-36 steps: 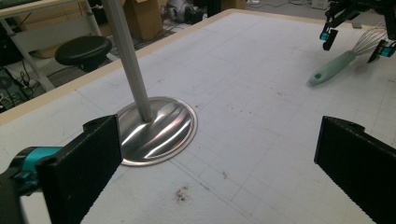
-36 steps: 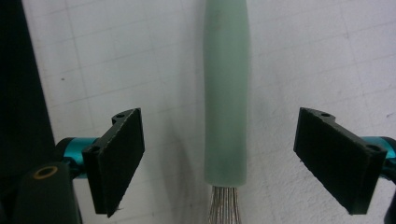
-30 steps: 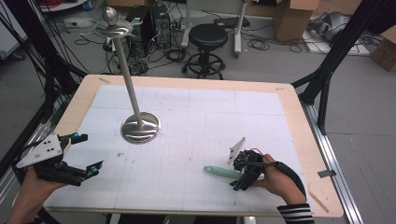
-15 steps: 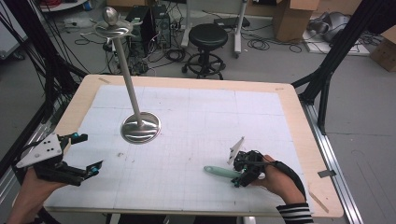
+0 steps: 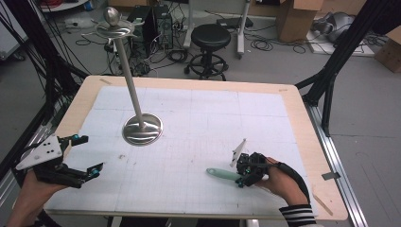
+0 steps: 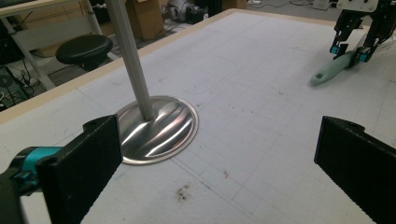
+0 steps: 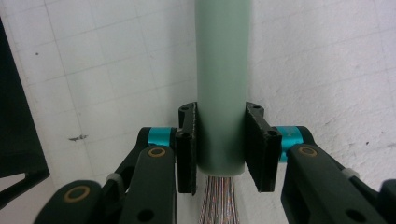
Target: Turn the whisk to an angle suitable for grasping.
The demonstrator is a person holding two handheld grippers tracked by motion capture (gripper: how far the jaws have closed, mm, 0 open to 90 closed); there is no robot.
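pinching a green handle between its jaws, the right tongs rest low on the white desk. the left tongs gape wide, well apart, near the metal stand.

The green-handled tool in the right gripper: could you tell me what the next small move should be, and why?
Probably lift it a little off the table. The right gripper has its jaws closed on the green handle, with bristle-like strands below the grip, and the handle's far end appears to lie on the white mat. The left gripper is open beside the metal stand, holding nothing.
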